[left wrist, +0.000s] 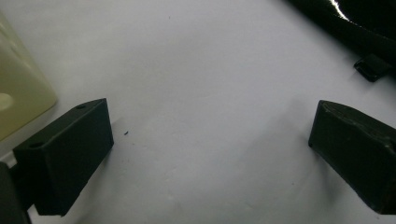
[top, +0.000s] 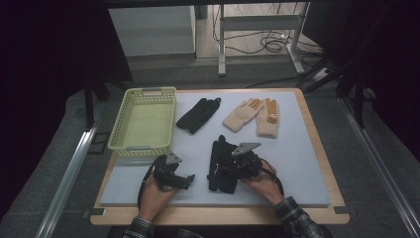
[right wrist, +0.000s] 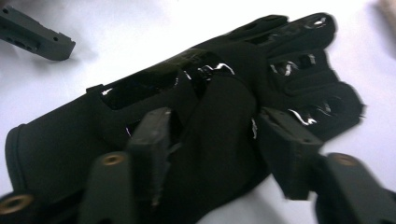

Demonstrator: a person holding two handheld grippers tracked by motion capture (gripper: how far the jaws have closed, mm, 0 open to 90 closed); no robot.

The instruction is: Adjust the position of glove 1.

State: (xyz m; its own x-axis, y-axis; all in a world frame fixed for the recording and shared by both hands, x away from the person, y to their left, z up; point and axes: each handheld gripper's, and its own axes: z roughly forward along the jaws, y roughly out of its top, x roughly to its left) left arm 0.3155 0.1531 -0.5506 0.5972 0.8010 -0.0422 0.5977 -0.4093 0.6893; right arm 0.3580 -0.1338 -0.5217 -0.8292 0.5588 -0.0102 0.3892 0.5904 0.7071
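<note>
1. On the white mat (top: 297,163) that covers the table, a black glove (top: 220,166) lies near the front edge, right under the right gripper (top: 236,167).
2. In the right gripper view, this black glove (right wrist: 196,107) lies flat, with its fingers pointing up and to the right and its cuff at the lower left.
3. The right gripper (right wrist: 212,140) has its two jaws spread apart. A raised fold of the glove sits between them. I cannot tell if the pads press on it.
4. The left gripper (top: 173,176) sits on the mat near the front, just to the left of that glove and just in front of the basket.
5. In the left gripper view, the left gripper (left wrist: 210,149) has its jaws spread wide. Bare white mat (left wrist: 201,70) is between them, and they hold nothing.
6. A corner of the yellow basket (left wrist: 18,88) shows at the left of that view.
7. The yellow basket (top: 130,106) stands at the back left of the mat.
8. A second black glove (top: 198,114) lies just to the right of the basket.
9. Two tan gloves (top: 252,116) lie side by side, touching, farther right at the back of the mat.
10. The person's hands hold both grippers from the front, with checked sleeves (top: 297,220) at the wrists.
</note>
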